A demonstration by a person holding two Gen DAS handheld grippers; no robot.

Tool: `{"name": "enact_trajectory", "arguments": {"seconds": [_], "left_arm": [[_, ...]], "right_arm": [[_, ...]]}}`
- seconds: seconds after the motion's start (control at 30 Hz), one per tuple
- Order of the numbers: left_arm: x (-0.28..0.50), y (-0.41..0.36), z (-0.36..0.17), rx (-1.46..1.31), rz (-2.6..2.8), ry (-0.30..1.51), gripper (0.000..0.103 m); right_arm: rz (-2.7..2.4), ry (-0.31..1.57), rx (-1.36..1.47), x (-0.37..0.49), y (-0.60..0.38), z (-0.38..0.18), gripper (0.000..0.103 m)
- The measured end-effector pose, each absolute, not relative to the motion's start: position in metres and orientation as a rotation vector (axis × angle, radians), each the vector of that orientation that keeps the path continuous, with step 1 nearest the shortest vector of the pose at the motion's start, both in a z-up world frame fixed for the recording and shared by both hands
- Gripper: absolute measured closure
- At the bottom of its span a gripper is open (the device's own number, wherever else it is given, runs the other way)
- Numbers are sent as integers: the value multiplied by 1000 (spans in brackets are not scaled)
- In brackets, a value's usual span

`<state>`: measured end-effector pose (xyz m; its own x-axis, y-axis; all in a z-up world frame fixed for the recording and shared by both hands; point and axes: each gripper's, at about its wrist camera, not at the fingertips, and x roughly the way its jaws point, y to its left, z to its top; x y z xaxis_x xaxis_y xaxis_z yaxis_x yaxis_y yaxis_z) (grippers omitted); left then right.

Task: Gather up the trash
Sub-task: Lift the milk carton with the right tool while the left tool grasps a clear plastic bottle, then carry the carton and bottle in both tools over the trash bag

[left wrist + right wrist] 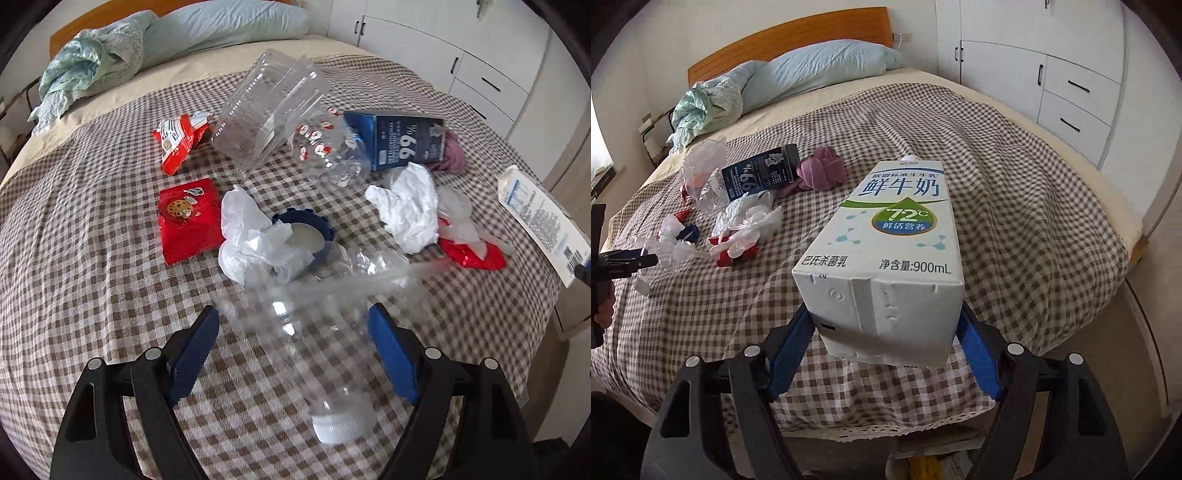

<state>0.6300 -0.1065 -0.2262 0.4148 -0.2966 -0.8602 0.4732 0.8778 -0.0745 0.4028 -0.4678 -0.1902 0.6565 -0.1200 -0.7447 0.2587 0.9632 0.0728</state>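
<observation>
A clear plastic bottle (pixel 314 332) with a white cap (pixel 340 428) shows blurred between the blue pads of my left gripper (pixel 293 310). The jaws stand wide and I see no firm grip on it. My right gripper (pixel 884 308) is shut on the base of a white milk carton (pixel 897 229), held above the bed's near edge. The same carton (pixel 539 221) shows at the right of the left wrist view. More trash lies on the checked bedspread (pixel 92 295): a clear jar (pixel 269 110), red wrappers (pixel 186 221), a blue lid (pixel 306 229), crumpled tissue (pixel 410 206) and a dark blue carton (pixel 402 140).
A purple cloth (pixel 822 168) lies beside the dark blue carton. A pillow (pixel 820 70) and a bunched blanket (pixel 701 107) sit at the wooden headboard. White wardrobe drawers (pixel 1075 107) stand along the right. The bed's edge (pixel 886 424) drops to the floor below my right gripper.
</observation>
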Motion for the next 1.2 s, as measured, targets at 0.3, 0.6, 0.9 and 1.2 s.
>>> {"name": "enact_trajectory", "arguments": {"seconds": [0.3,0.6,0.9,1.2], "left_arm": [[643,-95,-222,80,-468,1062,25],[637,-66,-208,-58,-451,1013,43],[555,-29,-125,-94,-379,610,41],[459,-89,-89,-44,-538,538,43]], "right_arm": [[-395,707,196,396,-462,-223,29],[-459,591,391,379,-464,-225,32],[-383,586,293,331,-464,-151,33],[-407,682,245,211,-495,-126,33]]}}
